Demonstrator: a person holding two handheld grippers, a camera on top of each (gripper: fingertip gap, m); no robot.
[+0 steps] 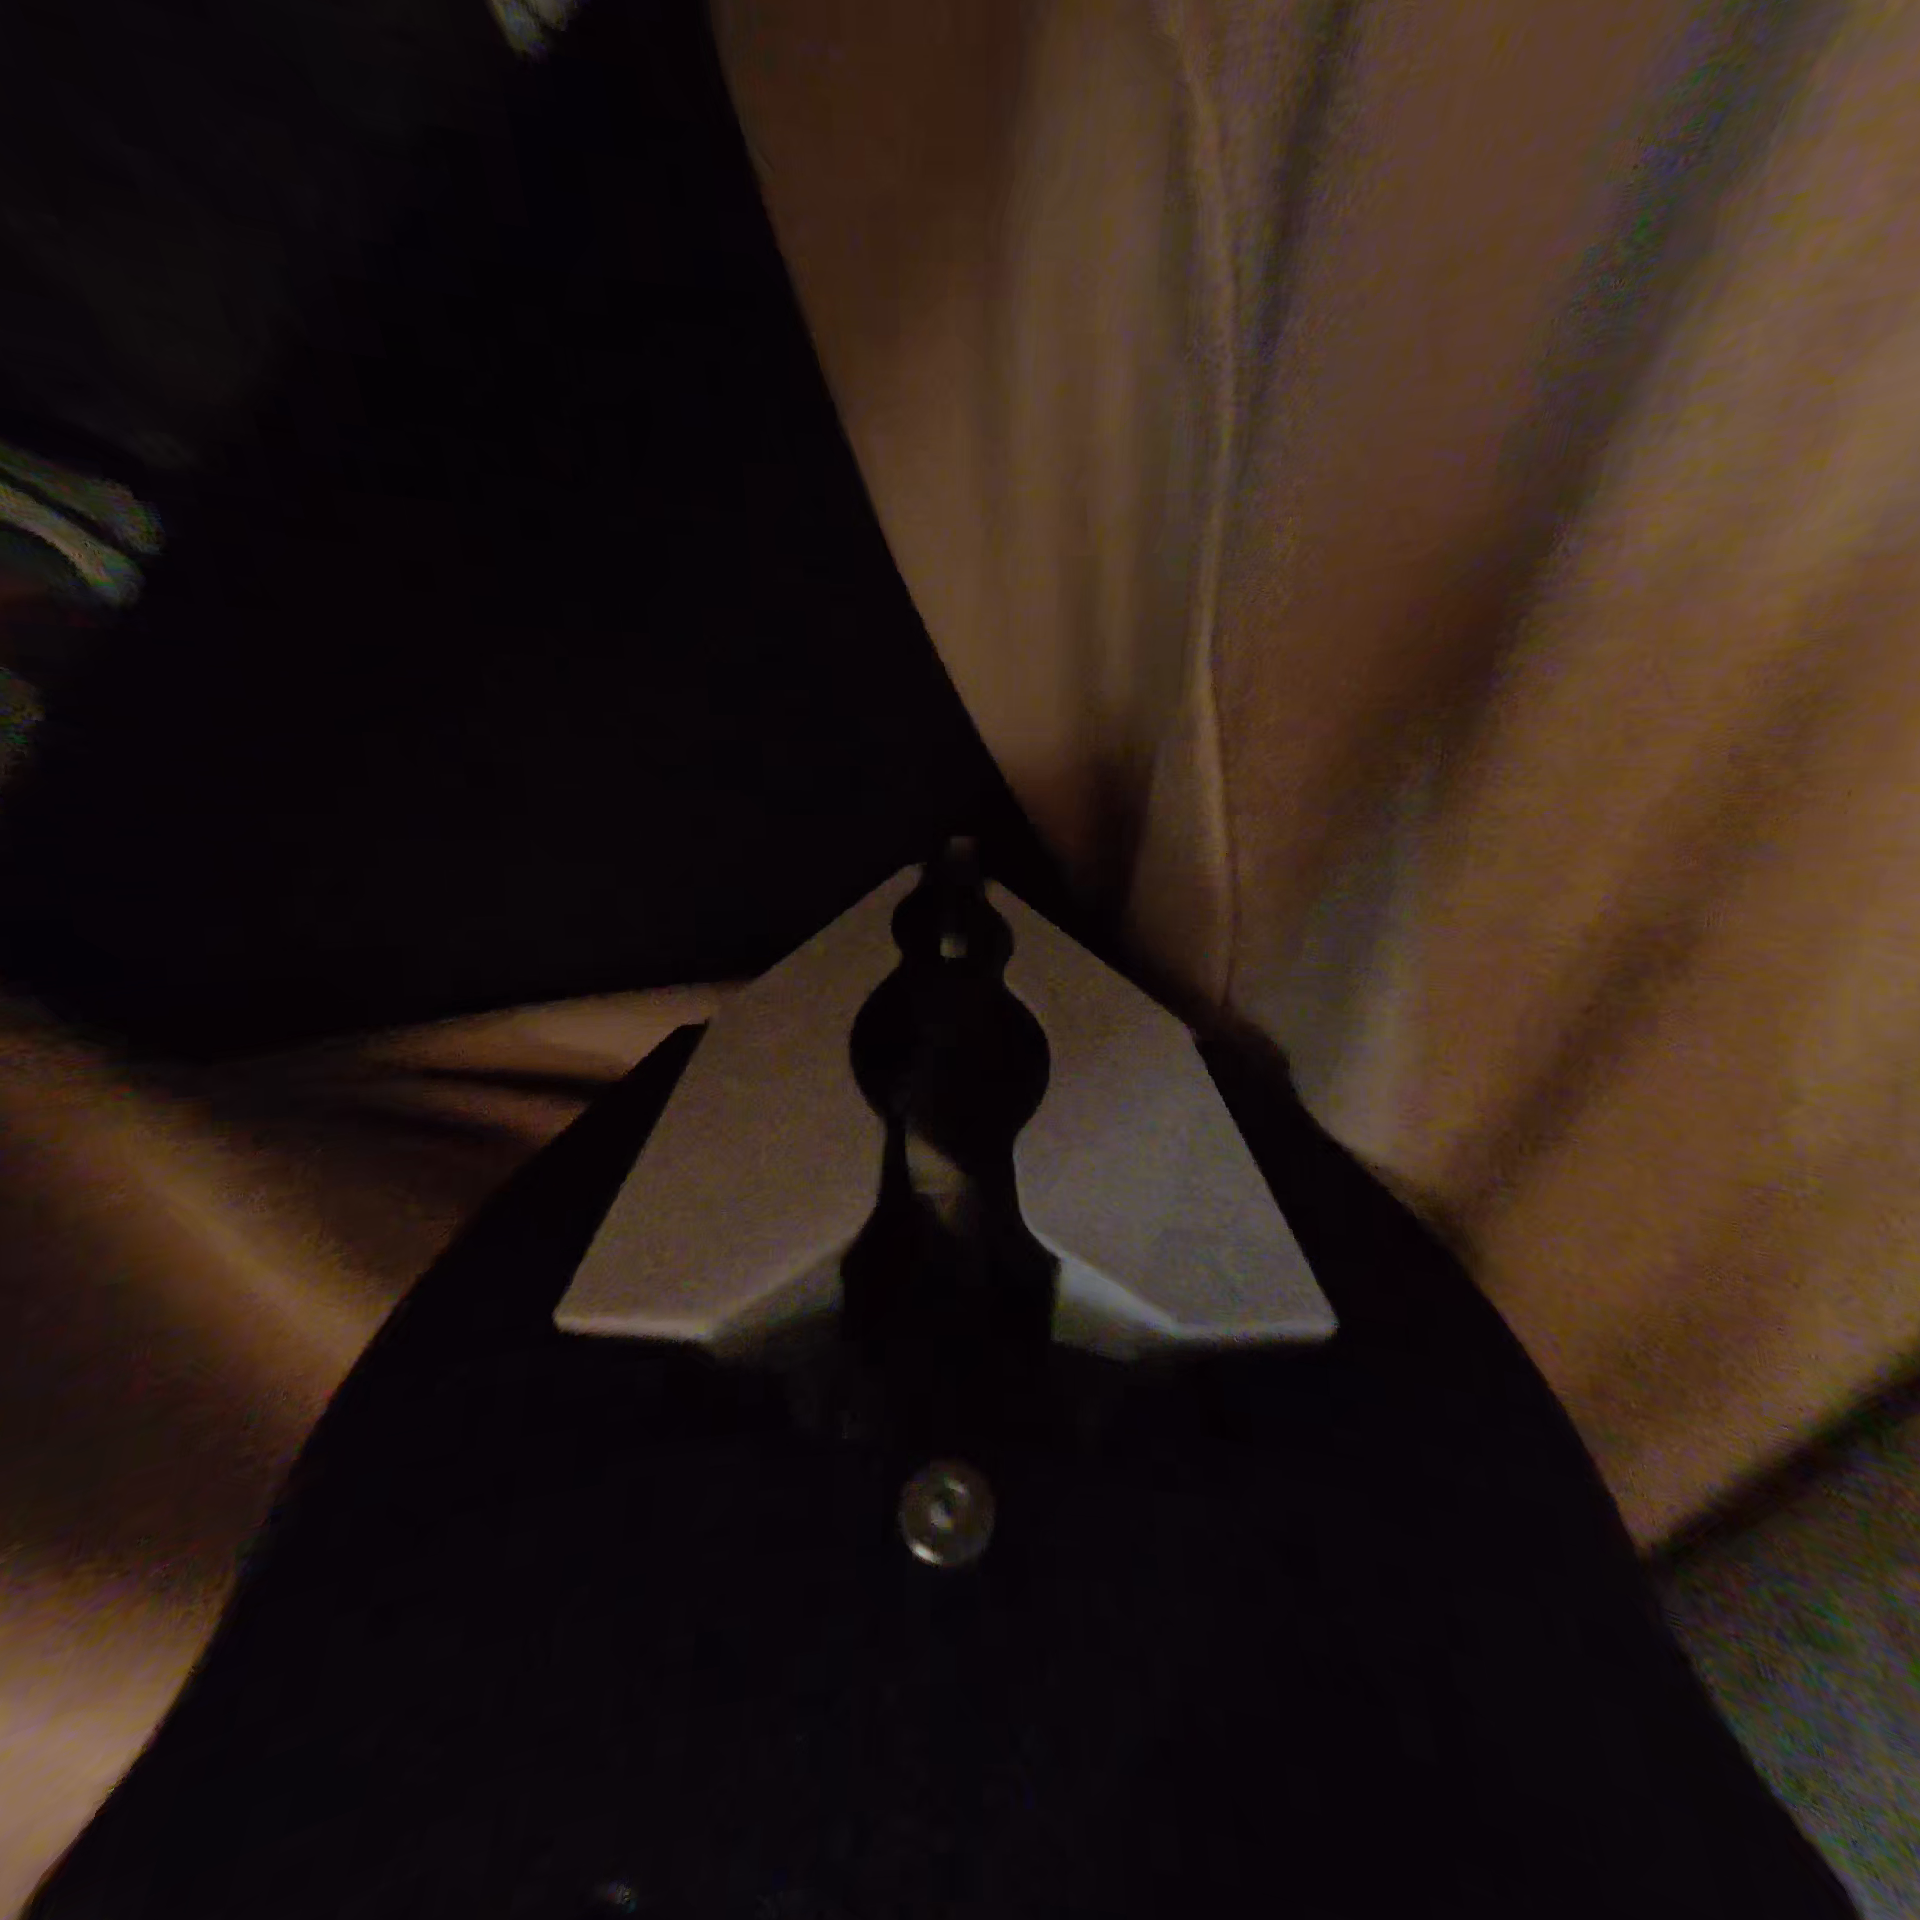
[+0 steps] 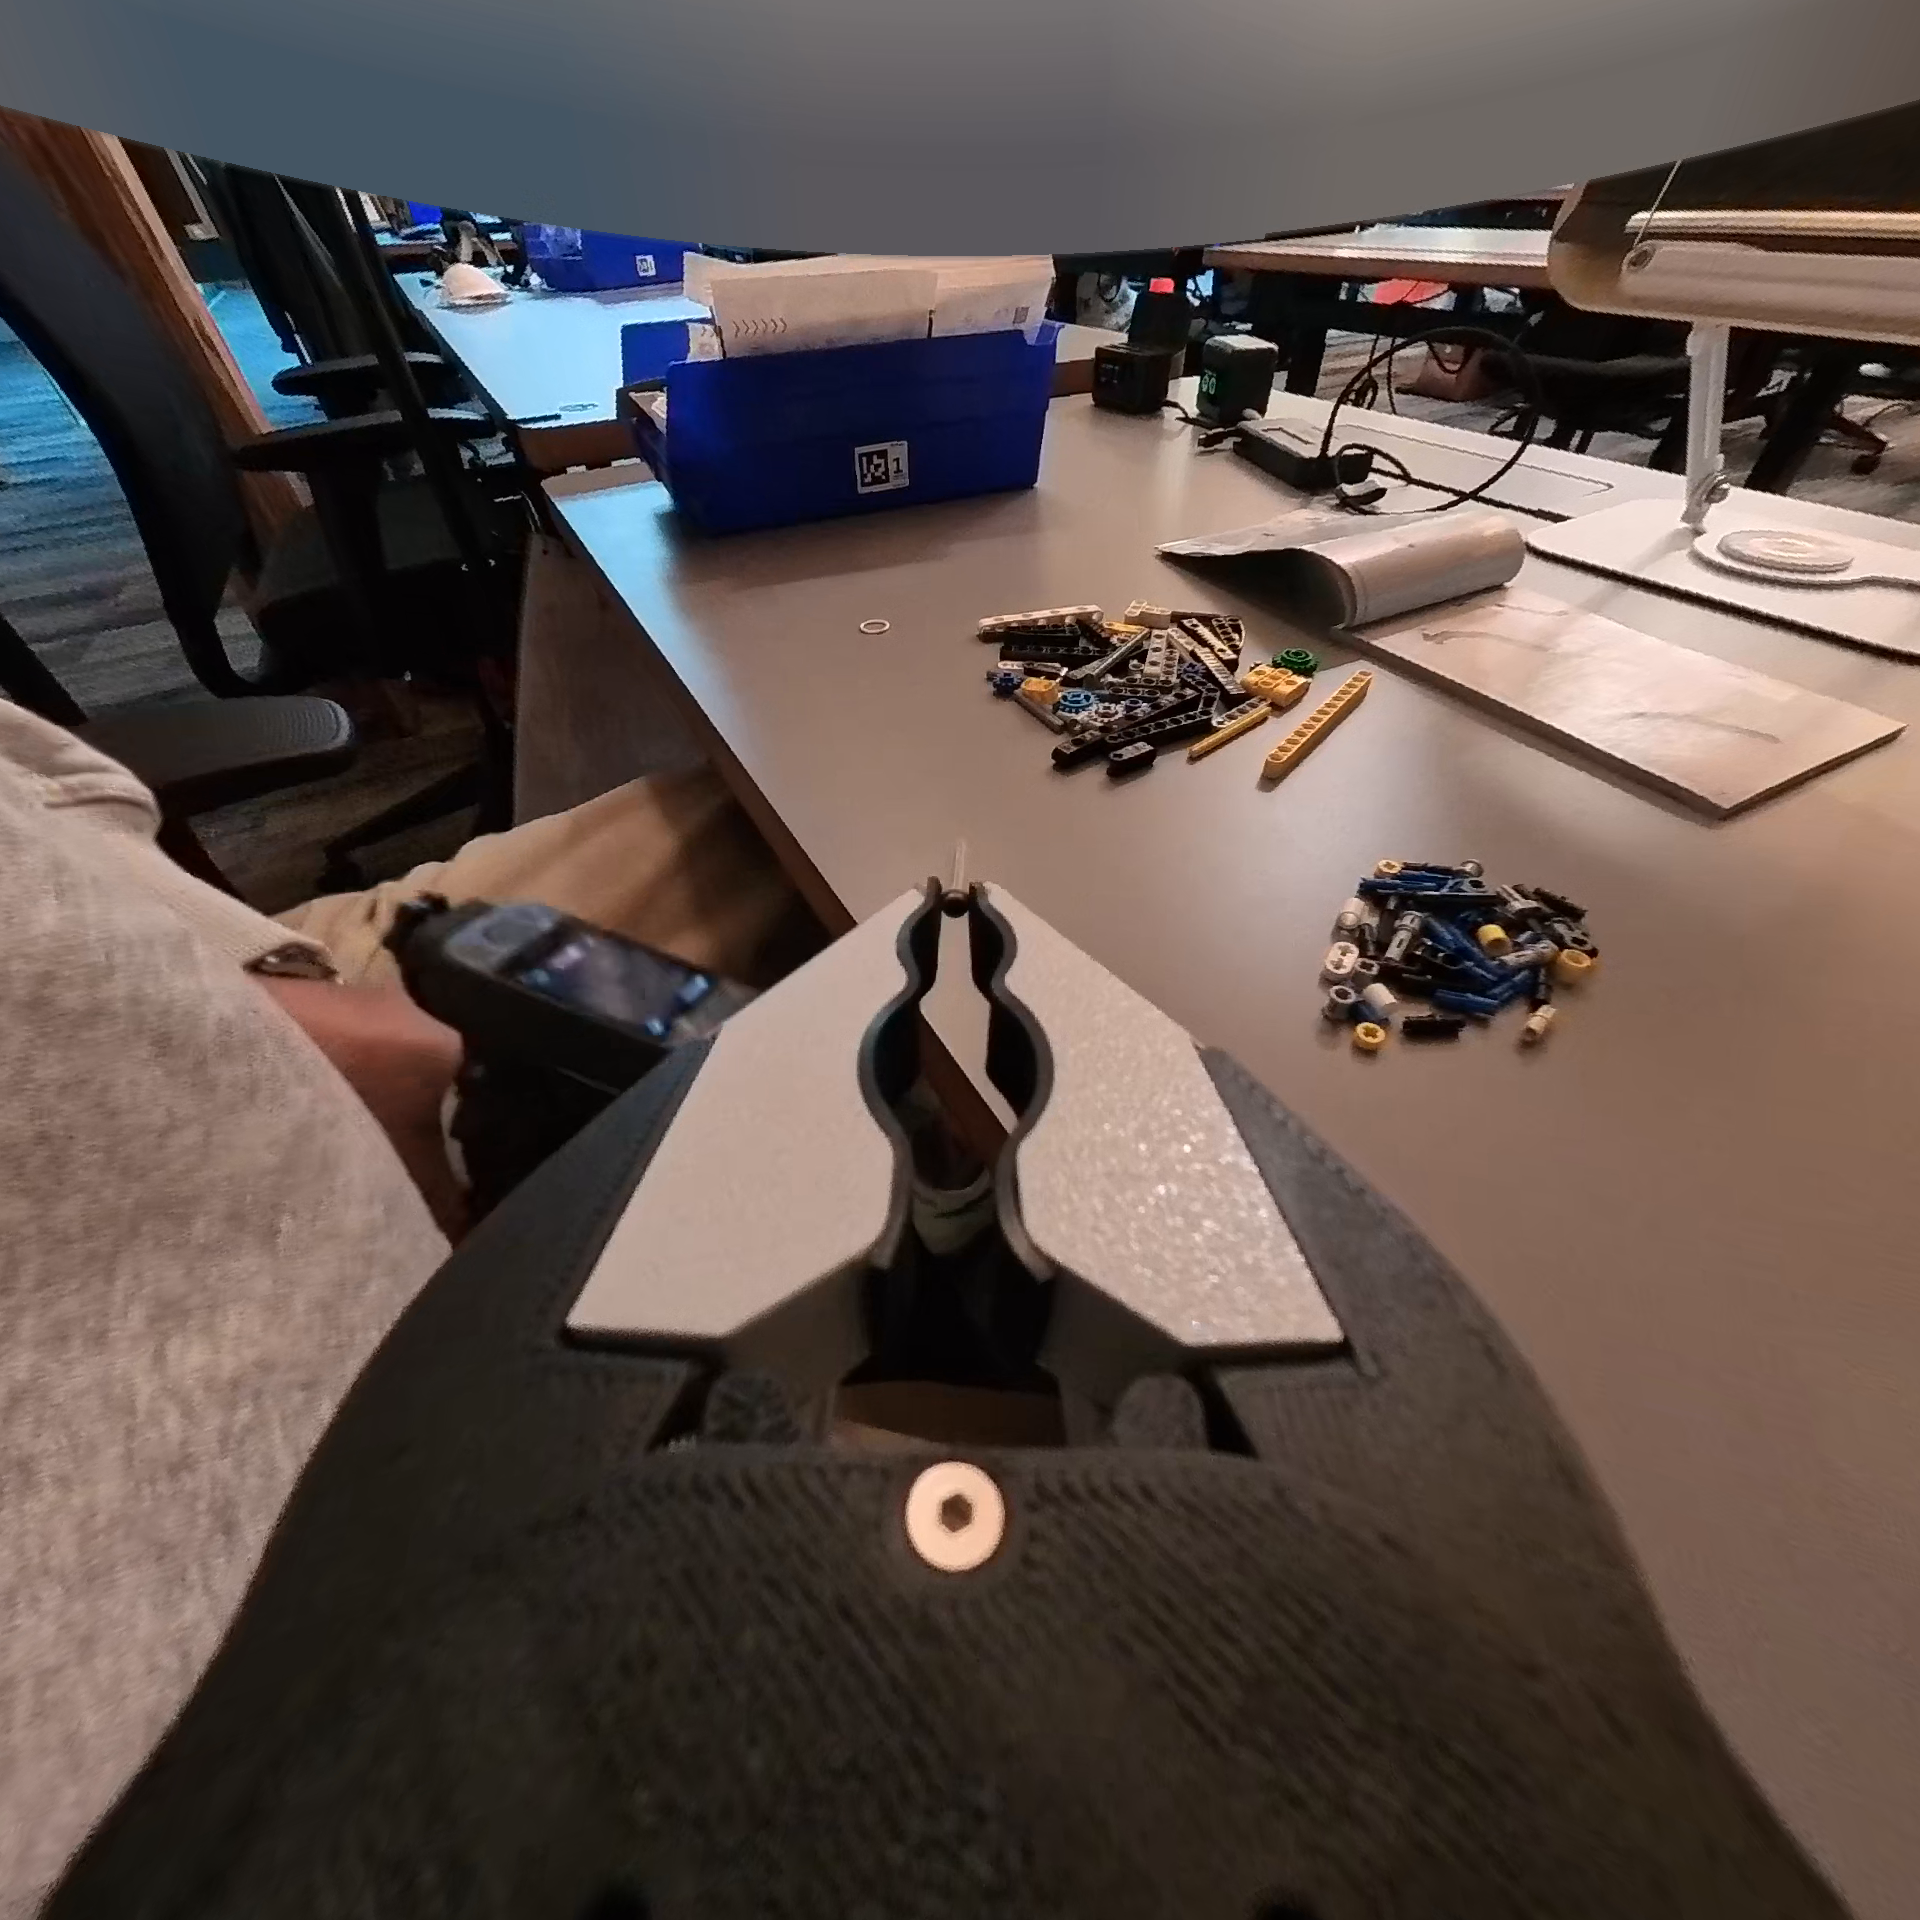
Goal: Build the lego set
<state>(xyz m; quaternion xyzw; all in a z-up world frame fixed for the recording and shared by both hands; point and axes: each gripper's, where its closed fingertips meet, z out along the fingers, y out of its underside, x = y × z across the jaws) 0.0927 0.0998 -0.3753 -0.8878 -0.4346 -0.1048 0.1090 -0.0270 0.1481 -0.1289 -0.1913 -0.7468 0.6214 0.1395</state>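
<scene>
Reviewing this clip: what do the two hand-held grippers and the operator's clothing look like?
Each hand-held gripper, left and right, has two pale grey, angular fingers with wavy black inner edges, set on a black textured body with a silver screw. The person wears a light grey fleece sleeve and beige trousers.

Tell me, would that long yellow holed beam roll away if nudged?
Probably not: the long yellow holed beam looks flat-sided and lies flat on the grey table, so it would likely slide. It seems stiff plastic and light. Lying slightly apart from the pile, it should move alone.
</scene>
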